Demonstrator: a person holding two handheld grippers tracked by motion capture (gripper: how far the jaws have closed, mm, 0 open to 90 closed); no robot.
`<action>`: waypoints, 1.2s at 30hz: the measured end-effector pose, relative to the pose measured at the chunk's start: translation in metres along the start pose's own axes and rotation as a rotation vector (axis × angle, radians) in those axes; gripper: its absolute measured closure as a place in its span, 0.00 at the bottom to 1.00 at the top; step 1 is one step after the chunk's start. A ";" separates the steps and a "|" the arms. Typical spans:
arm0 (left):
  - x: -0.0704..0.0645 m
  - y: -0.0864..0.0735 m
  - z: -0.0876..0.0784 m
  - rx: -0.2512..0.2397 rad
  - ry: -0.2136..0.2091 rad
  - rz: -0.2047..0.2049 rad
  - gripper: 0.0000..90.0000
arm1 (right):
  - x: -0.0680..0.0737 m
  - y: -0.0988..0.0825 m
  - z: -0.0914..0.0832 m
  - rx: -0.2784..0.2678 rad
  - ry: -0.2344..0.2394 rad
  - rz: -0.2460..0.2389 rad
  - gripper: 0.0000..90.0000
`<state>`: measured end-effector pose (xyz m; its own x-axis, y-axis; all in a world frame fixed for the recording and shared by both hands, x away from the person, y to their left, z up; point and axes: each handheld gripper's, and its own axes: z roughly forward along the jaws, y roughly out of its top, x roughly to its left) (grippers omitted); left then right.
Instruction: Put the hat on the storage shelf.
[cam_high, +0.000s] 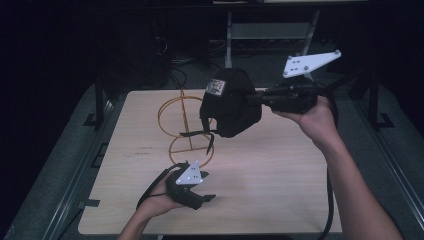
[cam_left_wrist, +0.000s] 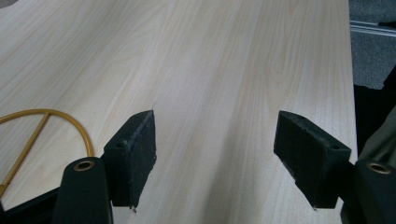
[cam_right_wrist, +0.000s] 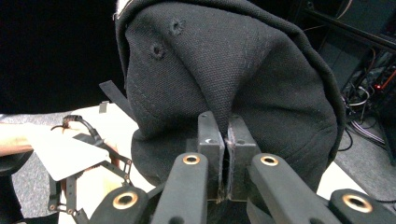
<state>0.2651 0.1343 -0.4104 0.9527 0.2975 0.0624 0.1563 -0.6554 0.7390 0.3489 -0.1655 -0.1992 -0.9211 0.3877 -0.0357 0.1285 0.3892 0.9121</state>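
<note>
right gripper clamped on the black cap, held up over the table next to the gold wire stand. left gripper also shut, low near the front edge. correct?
Not quite. The left gripper is open: the left gripper view shows bare table between its jaws. The rest holds: right gripper clamps the black cap near the gold wire stand.

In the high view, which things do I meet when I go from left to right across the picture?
Left gripper with open jaws → gold wire stand → black cap → right gripper, shut on the cap's fabric.
</note>
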 end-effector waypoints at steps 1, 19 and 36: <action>0.000 0.000 0.000 0.006 -0.001 0.003 0.33 | 0.000 0.003 0.003 0.004 0.007 -0.003 0.97; 0.002 0.000 -0.003 -0.007 -0.005 0.014 0.33 | -0.003 0.057 0.081 0.113 0.086 -0.042 0.97; 0.003 -0.001 0.002 0.003 -0.008 0.021 0.33 | -0.009 0.071 0.117 0.081 0.051 -0.020 0.97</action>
<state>0.2681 0.1341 -0.4125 0.9579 0.2776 0.0727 0.1364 -0.6633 0.7358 0.4090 -0.0431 -0.1825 -0.9409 0.3372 -0.0312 0.1372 0.4637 0.8753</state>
